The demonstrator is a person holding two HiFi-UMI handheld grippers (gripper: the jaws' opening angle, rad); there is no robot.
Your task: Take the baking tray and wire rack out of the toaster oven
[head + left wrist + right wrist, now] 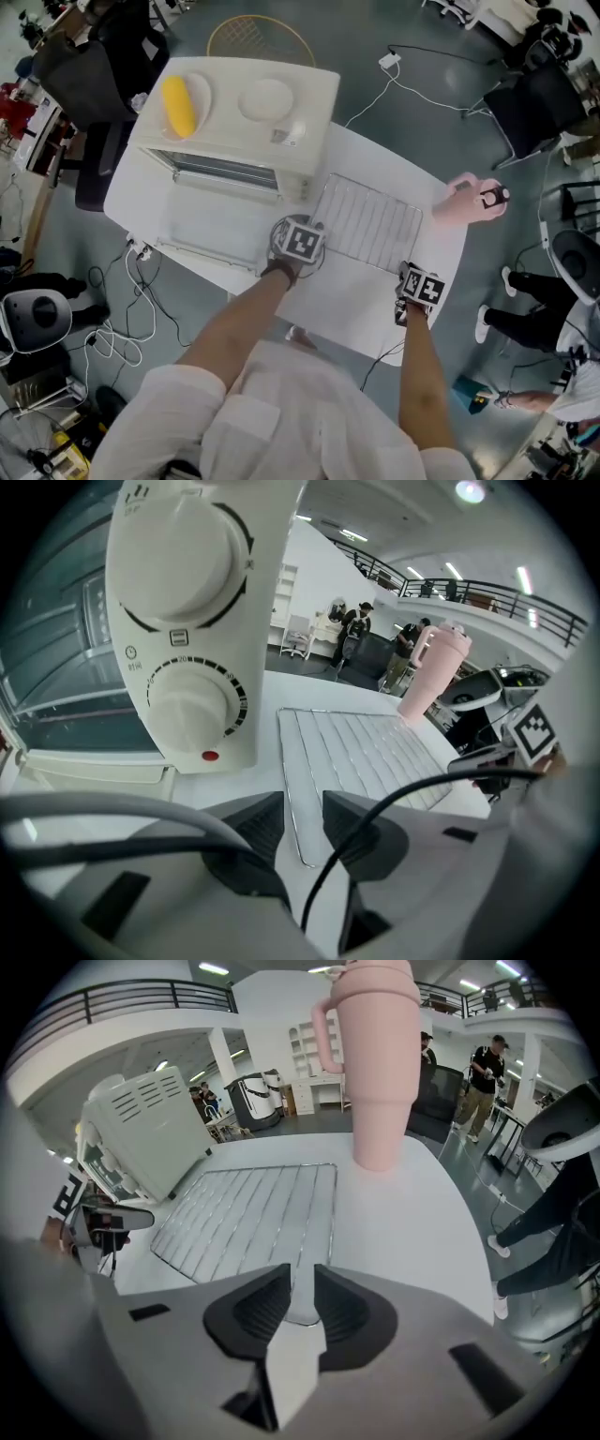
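Two grippers reach over a white table (347,314) in the head view, each held on a bare forearm. The left gripper (300,232) sits at the near left corner of the wire rack (370,223) and the right gripper (413,277) at its near right corner. The rack lies flat on the table, just right of the toaster oven (244,112) that fills the upper left of the frame. The oven door (211,225) is folded down towards the person, and a yellow item (178,105) rests on a dish on the oven's top. A pink cup (469,199) stands on the table's right edge. In the left gripper view the jaws stand apart, with the rack's corner wire in the gap between them and neither pad pressing on it. The oven's knobs fill the upper left, and the cup shows beyond the rack's far end. In the right gripper view the jaws are likewise spread a little, the rack's rounded corner lying between them unpinched. The cup rises at top centre and the oven's vented side is at left.
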